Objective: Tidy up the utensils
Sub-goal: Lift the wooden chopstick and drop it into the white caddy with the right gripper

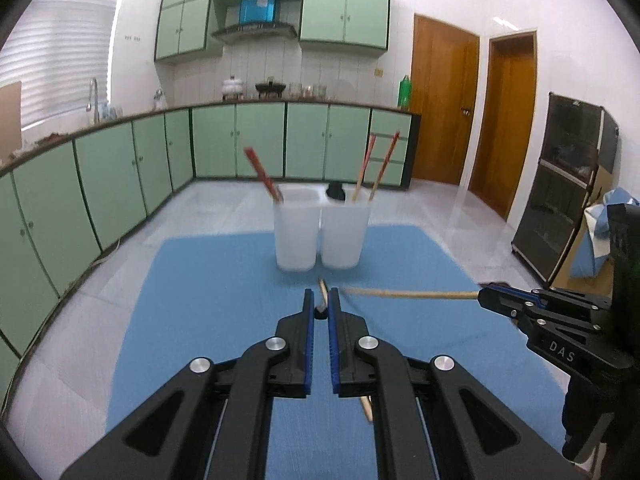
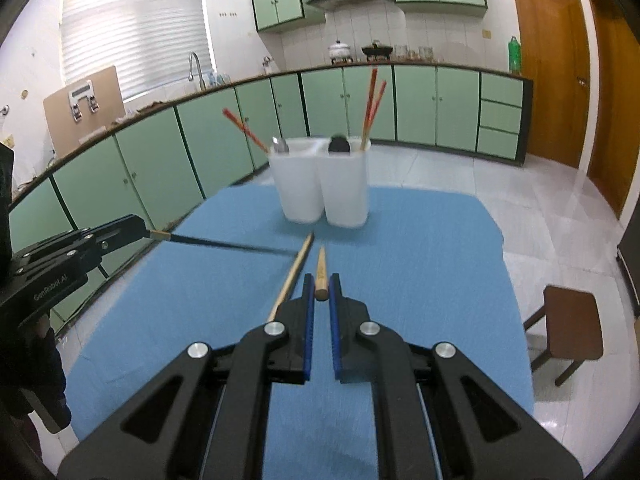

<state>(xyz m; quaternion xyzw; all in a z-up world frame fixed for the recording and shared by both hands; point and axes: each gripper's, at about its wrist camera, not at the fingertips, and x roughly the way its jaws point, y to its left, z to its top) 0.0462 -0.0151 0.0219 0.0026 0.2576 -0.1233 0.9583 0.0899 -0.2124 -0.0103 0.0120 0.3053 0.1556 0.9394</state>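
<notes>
The blue mat [image 2: 420,260] before the two white cups [image 2: 324,184] is free; red chopsticks [image 2: 372,104] stick up from the cups, blocking above.

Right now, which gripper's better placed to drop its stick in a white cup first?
Right, marginally. The right gripper holds its wooden chopstick pointing straight at the white cups; the left gripper has its dark stick crossing in front. Both are shut and loaded.

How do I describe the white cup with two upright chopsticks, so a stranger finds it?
On the blue mat stand two white cups. It is the right-hand cup: its red-topped chopsticks stand nearly upright, while those in the left cup lean left.
</notes>
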